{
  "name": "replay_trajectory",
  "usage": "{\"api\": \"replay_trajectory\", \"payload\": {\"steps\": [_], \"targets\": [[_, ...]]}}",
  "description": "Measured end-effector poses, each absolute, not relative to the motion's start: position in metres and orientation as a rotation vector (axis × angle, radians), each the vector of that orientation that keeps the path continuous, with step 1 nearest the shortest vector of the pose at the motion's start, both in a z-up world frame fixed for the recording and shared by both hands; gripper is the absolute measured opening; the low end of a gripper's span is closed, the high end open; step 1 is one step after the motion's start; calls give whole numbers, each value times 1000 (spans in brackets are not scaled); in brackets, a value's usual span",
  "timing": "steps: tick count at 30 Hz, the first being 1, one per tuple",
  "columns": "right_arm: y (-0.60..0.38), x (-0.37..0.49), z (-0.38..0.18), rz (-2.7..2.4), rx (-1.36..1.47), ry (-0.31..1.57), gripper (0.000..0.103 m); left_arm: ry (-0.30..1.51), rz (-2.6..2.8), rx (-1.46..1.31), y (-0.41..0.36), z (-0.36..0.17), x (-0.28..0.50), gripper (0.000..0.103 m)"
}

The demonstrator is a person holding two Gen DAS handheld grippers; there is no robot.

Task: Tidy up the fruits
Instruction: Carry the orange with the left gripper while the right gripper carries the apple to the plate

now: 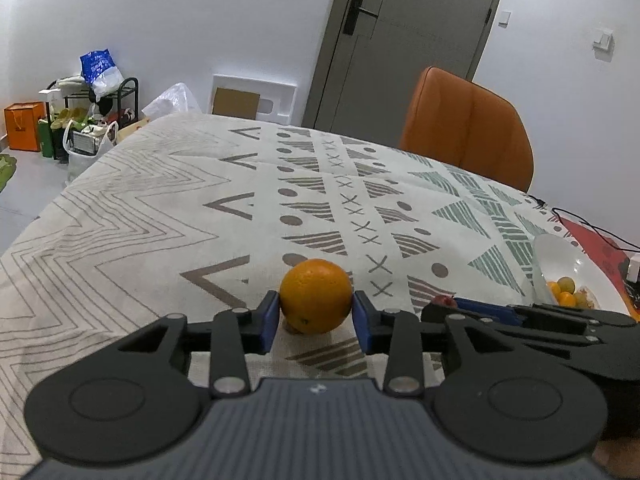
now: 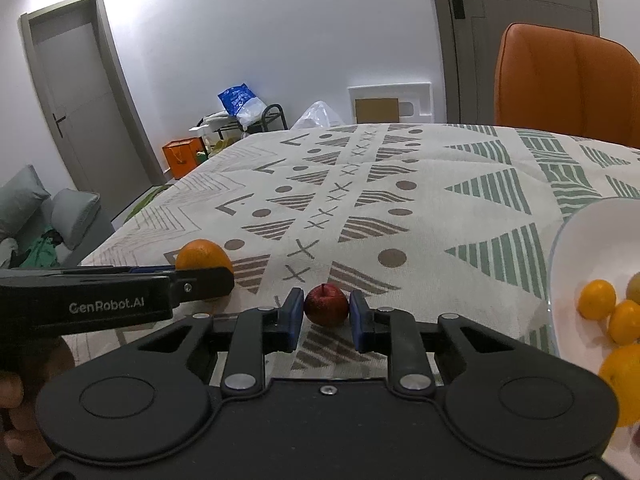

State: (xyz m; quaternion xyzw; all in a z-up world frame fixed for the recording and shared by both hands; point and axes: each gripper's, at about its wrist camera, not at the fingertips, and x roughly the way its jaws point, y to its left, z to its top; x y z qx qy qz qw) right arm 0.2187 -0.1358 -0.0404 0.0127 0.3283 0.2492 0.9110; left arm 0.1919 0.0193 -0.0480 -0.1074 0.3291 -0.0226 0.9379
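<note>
My left gripper [image 1: 315, 312] is closed around a large orange [image 1: 316, 296] that rests on the patterned tablecloth [image 1: 160, 208]; both blue pads touch its sides. My right gripper [image 2: 326, 310] is closed around a small red apple [image 2: 326, 305], also on the cloth. The orange also shows in the right wrist view [image 2: 202, 256], behind the left gripper body [image 2: 112, 300]. A white bowl [image 2: 576, 240] at the right holds several small oranges [image 2: 596, 300] and a larger orange [image 2: 624, 380]. The bowl also shows in the left wrist view [image 1: 560, 252].
An orange chair [image 1: 468, 124] stands at the table's far side. Black cables [image 1: 592, 228] and a red mat [image 1: 600, 248] lie at the far right by the bowl. Doors, a rack with bags [image 1: 96, 108] and a sofa [image 2: 36, 216] are beyond the table.
</note>
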Motion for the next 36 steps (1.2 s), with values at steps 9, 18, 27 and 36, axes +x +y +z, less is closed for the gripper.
{"api": "replay_trajectory", "payload": {"steps": [9,18,27,36], "targets": [[-151,210,-29,497,52,642,23,635,-66,-203,8,-34,190,37],[-173,205,-20,461,77,608,23,619,-103,-181,-10,-26,190,37],[-200,198,-13,410,94,581,23,604,-148,-165,-33,-19,191,37],[-231,190,-7,342,108,561,23,593,-204,-150,-60,-15,193,37]]}}
